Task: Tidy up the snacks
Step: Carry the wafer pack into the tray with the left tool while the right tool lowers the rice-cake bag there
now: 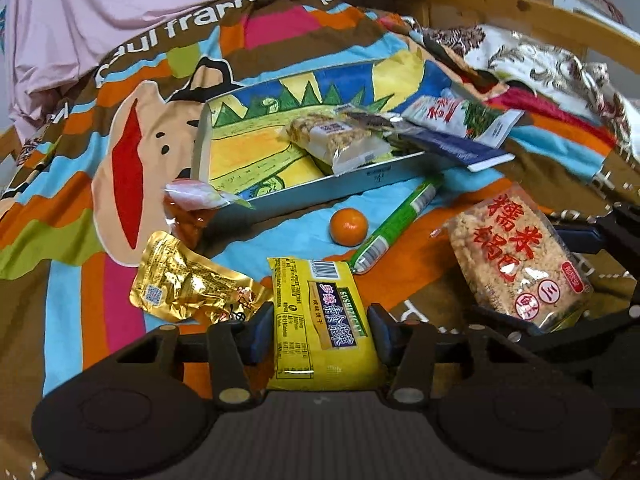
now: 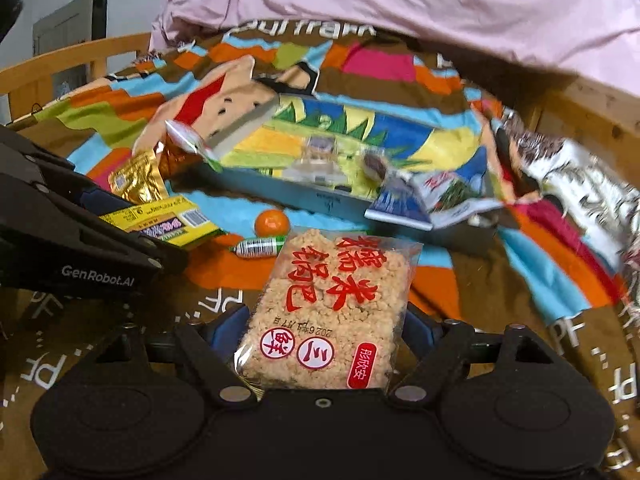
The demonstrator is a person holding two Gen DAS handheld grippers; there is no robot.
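On the bed, over a bright striped blanket, a crinkled gold foil pouch is lying at the left, just beside the left hand-held gripper. That hand-held gripper is clamping a yellow cracker packet, its blue pads pressing both long edges of the wrapper. Just beyond the packet a small orange is sitting on the blanket, next to a green tube-shaped snack lying at a slant. Behind them a shallow tray with a painted landscape on its floor is holding a clear-wrapped puffed-grain bar, while a dark blue packet and a white sachet are hanging over its right rim. At its near left corner a red-and-white wrapped snack is leaning on the rim. Farther right, the right hand-held gripper is gripping a clear bag of rice crackers with red characters, its fingers closed on the bag's two sides.
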